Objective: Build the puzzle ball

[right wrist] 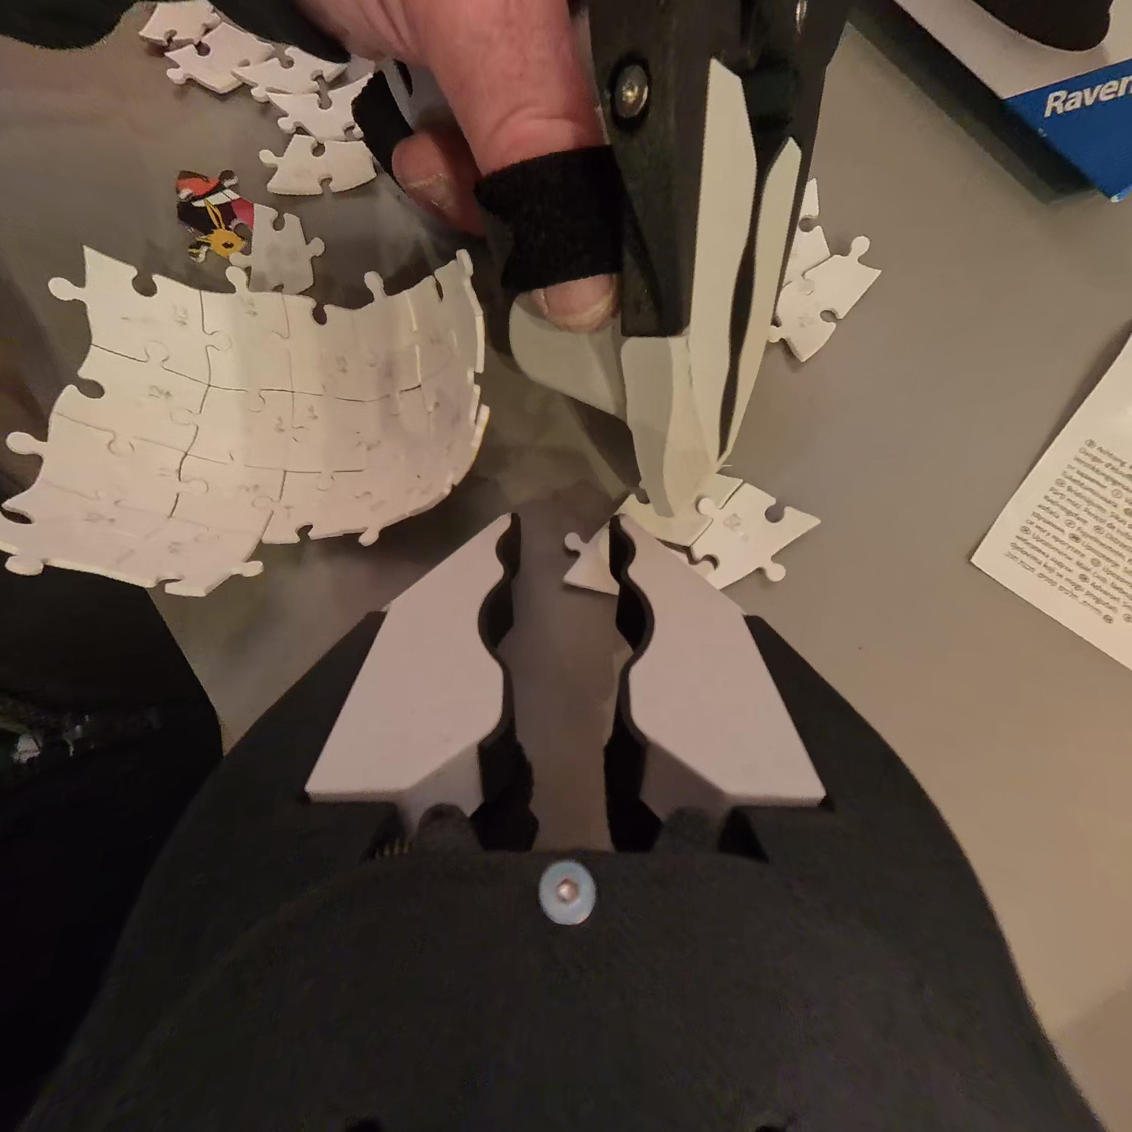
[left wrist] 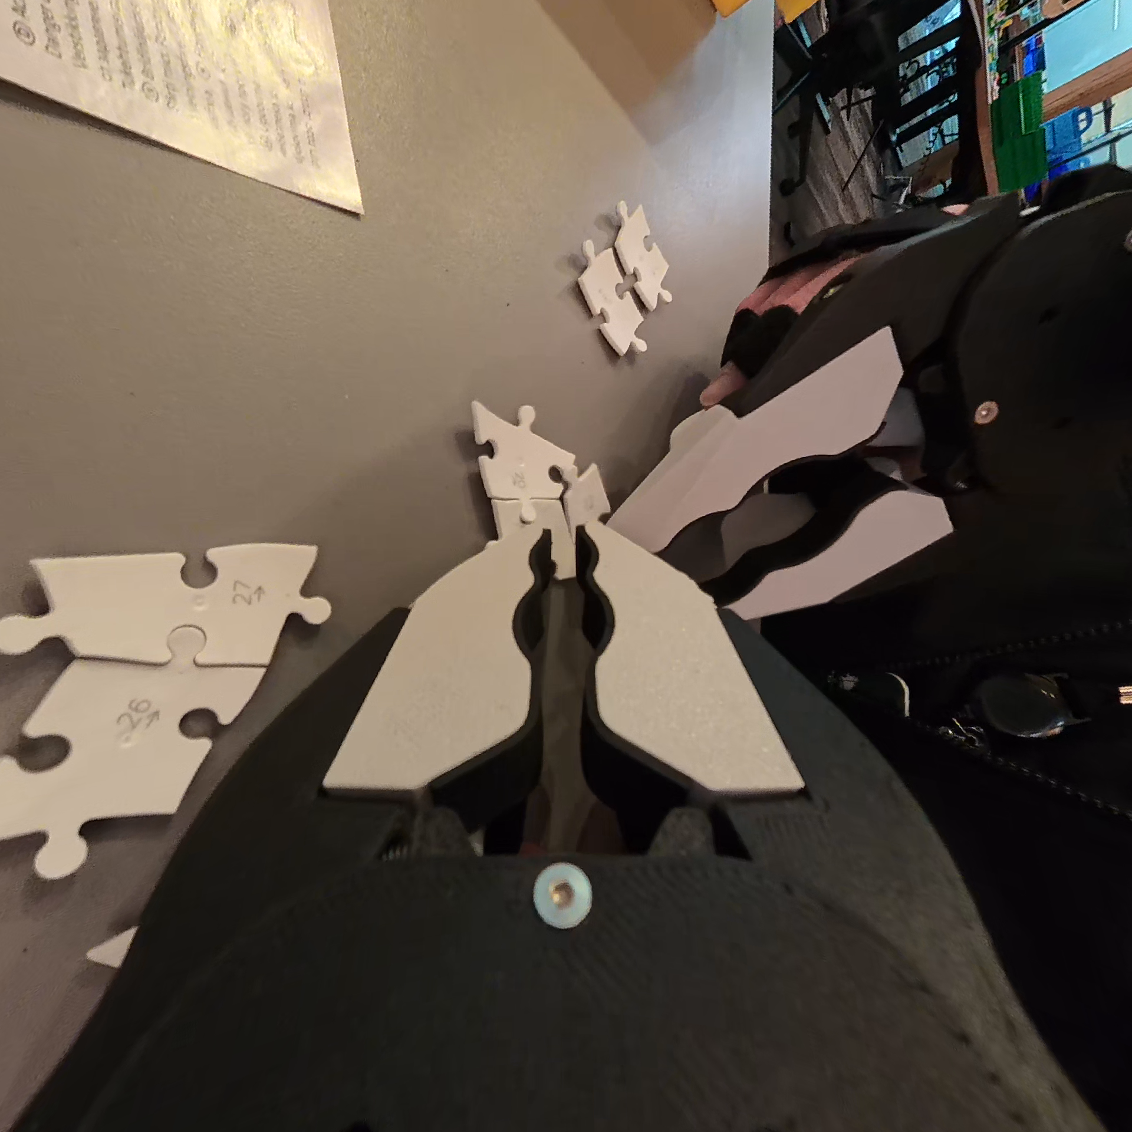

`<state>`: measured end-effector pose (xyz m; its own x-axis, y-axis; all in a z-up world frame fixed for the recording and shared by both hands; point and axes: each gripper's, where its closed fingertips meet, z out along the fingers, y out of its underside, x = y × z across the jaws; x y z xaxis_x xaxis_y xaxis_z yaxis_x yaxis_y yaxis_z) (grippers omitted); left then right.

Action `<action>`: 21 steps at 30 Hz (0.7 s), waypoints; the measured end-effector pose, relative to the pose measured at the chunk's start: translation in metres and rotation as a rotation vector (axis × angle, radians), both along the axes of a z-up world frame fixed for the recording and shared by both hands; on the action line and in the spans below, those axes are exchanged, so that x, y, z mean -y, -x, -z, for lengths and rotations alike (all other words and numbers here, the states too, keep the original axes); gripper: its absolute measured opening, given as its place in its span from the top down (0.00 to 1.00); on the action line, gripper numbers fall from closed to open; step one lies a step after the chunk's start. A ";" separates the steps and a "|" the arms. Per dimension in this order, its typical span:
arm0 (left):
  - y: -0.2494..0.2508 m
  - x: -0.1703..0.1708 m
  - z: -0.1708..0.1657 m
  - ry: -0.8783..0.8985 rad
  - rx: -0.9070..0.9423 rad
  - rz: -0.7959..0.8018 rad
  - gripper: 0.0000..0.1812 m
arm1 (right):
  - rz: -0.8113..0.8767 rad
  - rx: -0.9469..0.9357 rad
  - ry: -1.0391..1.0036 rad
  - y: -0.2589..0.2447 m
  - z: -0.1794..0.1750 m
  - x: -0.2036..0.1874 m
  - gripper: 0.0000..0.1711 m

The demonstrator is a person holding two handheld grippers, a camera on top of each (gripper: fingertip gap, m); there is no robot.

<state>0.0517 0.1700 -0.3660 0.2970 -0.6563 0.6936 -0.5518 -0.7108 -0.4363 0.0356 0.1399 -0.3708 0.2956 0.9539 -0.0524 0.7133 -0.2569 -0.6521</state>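
The small joined cluster of white pieces [right wrist: 744, 533] lies on the grey worktop [right wrist: 888, 429], pinched at its near edge by your left hand-held gripper [left wrist: 565, 545], which is clenched on it. Your right hand-held gripper [right wrist: 566, 533] hovers released, jaws apart, with a loose piece [right wrist: 591, 563] just beyond its right fingertip. The curved assembled shell [right wrist: 263, 416] sits ahead and to the left of that gripper, apart from the cluster. Risk: the thin edge grip may slip or twist, popping the tabs apart. Closing the right jaws off-centre would likely push the loose piece away.
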 end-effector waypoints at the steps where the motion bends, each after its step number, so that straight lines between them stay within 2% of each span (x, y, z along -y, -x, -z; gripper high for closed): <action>1: 0.000 0.000 0.001 0.000 -0.004 -0.001 0.96 | -0.002 -0.007 0.012 0.000 -0.001 0.001 0.84; 5: 0.000 0.001 0.000 -0.001 -0.001 0.006 0.96 | 0.009 -0.026 0.013 -0.003 -0.006 -0.001 0.81; 14: -0.003 0.003 -0.003 -0.002 0.011 0.006 0.96 | 0.013 -0.012 0.005 -0.007 -0.002 -0.004 0.86; 21: -0.003 0.002 0.000 -0.039 -0.012 0.049 0.95 | 0.035 -0.064 0.054 -0.007 -0.004 -0.002 0.86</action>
